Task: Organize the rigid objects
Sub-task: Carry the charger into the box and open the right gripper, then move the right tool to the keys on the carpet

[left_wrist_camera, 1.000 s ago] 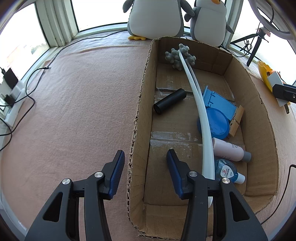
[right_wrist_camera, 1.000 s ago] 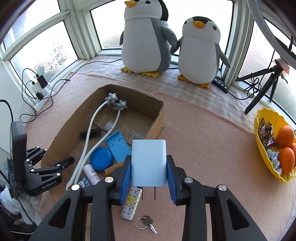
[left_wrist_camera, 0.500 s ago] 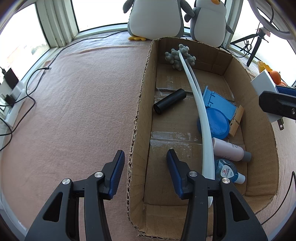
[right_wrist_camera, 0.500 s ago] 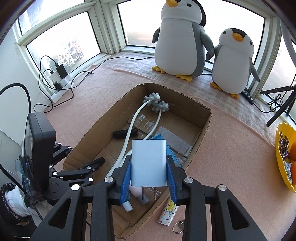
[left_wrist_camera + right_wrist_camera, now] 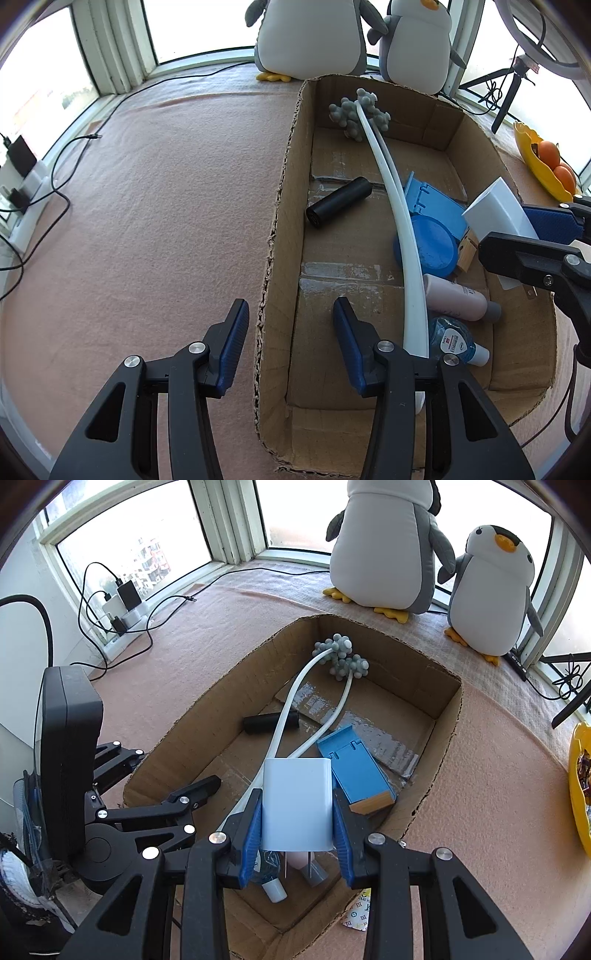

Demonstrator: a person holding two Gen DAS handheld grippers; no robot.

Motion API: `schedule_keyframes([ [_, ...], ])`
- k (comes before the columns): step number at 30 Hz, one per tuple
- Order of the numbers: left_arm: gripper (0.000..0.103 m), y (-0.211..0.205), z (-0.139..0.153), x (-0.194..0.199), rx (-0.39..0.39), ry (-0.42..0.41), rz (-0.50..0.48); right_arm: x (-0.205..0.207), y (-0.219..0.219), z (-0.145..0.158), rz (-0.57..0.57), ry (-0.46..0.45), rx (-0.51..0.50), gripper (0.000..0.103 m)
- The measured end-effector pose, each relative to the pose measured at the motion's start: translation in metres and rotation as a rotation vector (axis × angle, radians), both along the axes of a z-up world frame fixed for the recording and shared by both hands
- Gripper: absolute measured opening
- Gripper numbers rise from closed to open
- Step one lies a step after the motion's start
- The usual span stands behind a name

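— Right wrist view, and what's in the right gripper (image 5: 297,812)?

— A white charger (image 5: 295,794), clamped flat between the blue pads, prongs pointing down. It hangs over the near end of the cardboard box (image 5: 448,716), above the bottles lying inside.

— And the other one?

— On the left wrist view, the left gripper (image 5: 290,312) stands at a narrow gap astride the box's left wall. One finger is outside, one inside, and neither pad presses the card. It holds nothing.

— What's in the box?

— A black cylinder (image 5: 339,201) near the left wall. A white two-stemmed massager (image 5: 391,192) runs the box's length, its gray knobs at the far end. Right of it sit a blue round lid (image 5: 428,247), a pink bottle (image 5: 456,297) and a blue bottle (image 5: 452,341).

— Outside the box?

— Two plush penguins (image 5: 384,546) beyond the far wall, and a yellow bowl (image 5: 543,166) of oranges off to the right.
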State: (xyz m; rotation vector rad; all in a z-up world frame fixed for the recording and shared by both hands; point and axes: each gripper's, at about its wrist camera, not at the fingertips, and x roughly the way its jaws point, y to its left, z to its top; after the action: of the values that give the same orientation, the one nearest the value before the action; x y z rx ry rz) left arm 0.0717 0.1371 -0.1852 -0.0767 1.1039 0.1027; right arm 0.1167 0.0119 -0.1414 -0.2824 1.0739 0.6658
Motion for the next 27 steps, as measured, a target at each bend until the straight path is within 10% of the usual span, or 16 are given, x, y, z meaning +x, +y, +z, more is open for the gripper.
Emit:
schedule_keyframes([
  [4,0.047,-0.002,0.000,0.001,0.004,-0.001,-0.001,-0.003,0.000,0.006,0.004,-0.018,0.005,0.050],
  [27,0.047,0.000,-0.003,-0.001,0.012,-0.013,-0.017,-0.034,-0.103,0.079,-0.186,-0.096,0.077,0.050],
])
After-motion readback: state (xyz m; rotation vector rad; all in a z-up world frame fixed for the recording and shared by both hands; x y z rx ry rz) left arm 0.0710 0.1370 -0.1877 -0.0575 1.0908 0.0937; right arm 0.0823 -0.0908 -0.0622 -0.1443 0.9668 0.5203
